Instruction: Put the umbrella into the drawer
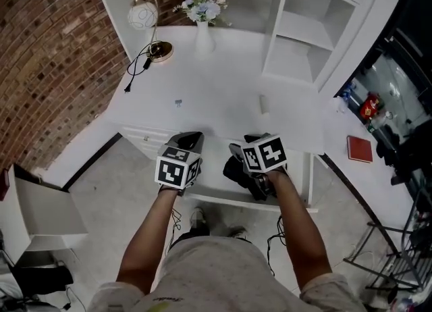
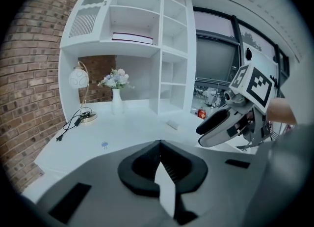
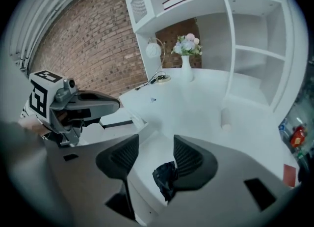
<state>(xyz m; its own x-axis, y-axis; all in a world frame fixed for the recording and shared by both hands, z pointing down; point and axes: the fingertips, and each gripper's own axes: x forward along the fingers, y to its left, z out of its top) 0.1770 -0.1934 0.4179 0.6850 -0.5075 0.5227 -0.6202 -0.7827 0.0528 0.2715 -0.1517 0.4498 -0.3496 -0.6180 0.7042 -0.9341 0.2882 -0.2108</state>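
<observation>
The black folded umbrella [image 1: 235,169] lies in the open white drawer [image 1: 223,199] under the desk's front edge. My right gripper [image 1: 245,146] hovers over it, jaws open and empty. In the right gripper view the umbrella [image 3: 166,177] shows down in the drawer [image 3: 142,191] below the gap, close to the right finger, and the right gripper [image 3: 156,152] does not touch it. My left gripper [image 1: 190,140] hangs over the drawer's left end. The left gripper [image 2: 159,147] has its pads together with nothing between them.
The white desk [image 1: 216,94] carries a globe lamp [image 1: 143,15] with a black cord [image 1: 138,67], a vase of flowers [image 1: 204,27] and a small white cylinder [image 1: 264,105]. White shelves [image 1: 304,27] rise at the back right. A red book [image 1: 359,148] lies to the right.
</observation>
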